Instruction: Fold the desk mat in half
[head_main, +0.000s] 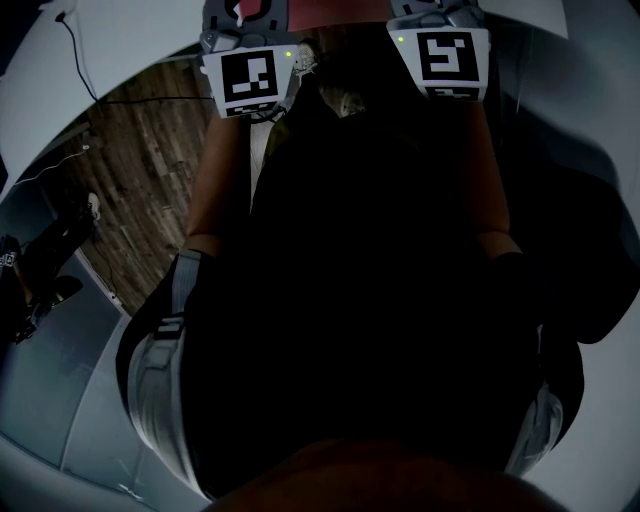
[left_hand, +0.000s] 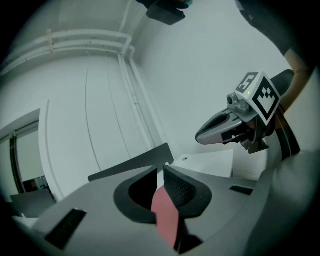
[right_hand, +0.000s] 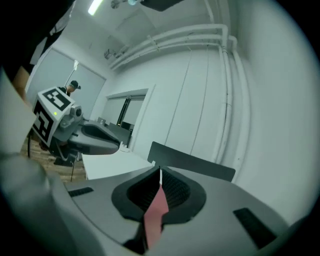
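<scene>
I have both claws clenched on the desk mat. In the left gripper view the left claw has a pink strip of the mat pinched between its ribbed pads, and only a thin slit of light shows at the tips above it. The right claw looks much the same in its own view, with the pink strip running up between the pads and the tips nearly meeting.

From the head view the mat is lifted off the tabletop and hangs as a broad dark sheet from the two claws at the far edge. It fills the middle of the picture and comes right down to the near edge. The two marker cubes sit side by side at the far end, left and right of the mat's top edge. The claws point at a white wall, roughly level with each other. To the left of the hanging mat I can see wooden floor.
</scene>
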